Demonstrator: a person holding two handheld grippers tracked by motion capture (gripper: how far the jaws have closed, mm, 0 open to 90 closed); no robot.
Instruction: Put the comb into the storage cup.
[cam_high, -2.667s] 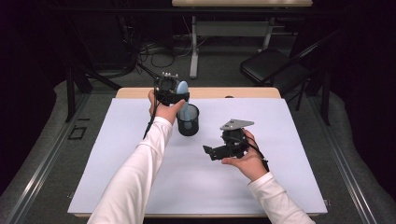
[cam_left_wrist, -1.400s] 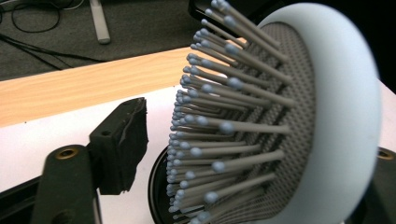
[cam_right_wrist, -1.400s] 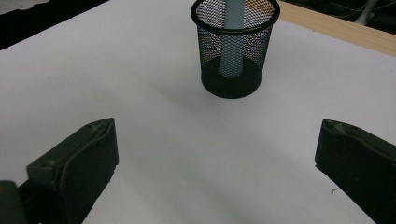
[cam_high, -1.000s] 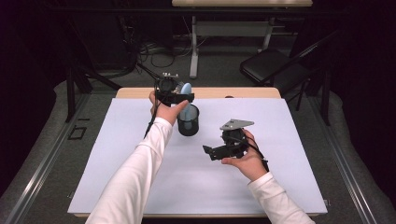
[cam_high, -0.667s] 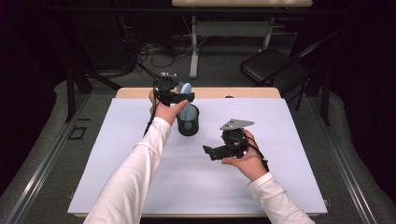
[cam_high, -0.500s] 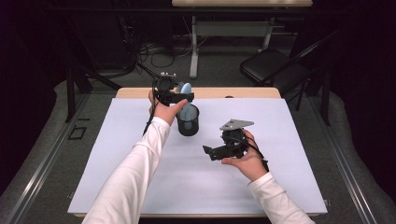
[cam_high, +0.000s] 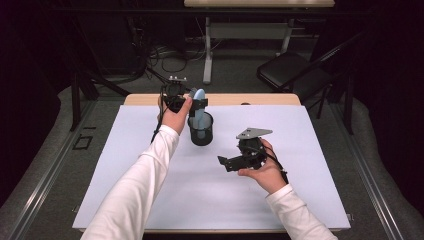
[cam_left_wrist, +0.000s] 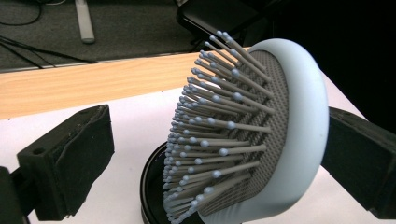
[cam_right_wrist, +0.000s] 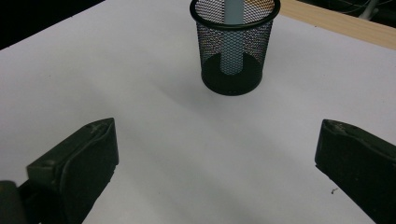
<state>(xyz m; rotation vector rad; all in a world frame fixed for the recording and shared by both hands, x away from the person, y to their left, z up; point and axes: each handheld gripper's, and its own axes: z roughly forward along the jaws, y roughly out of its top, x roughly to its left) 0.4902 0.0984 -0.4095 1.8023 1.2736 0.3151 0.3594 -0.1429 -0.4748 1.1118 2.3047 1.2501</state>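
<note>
Well back from the table edge, left claw (cam_high: 192, 104) spread around hairbrush (cam_high: 198, 97) in mesh cup (cam_high: 201, 131); right claw (cam_high: 231, 162) spread.

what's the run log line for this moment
brush: handle in cup | left gripper: open around brush head | right gripper: open, empty

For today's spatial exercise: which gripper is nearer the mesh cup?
Left. The left gripper is just above the cup, open around the hairbrush standing in it; the right gripper is open, farther off.
</note>
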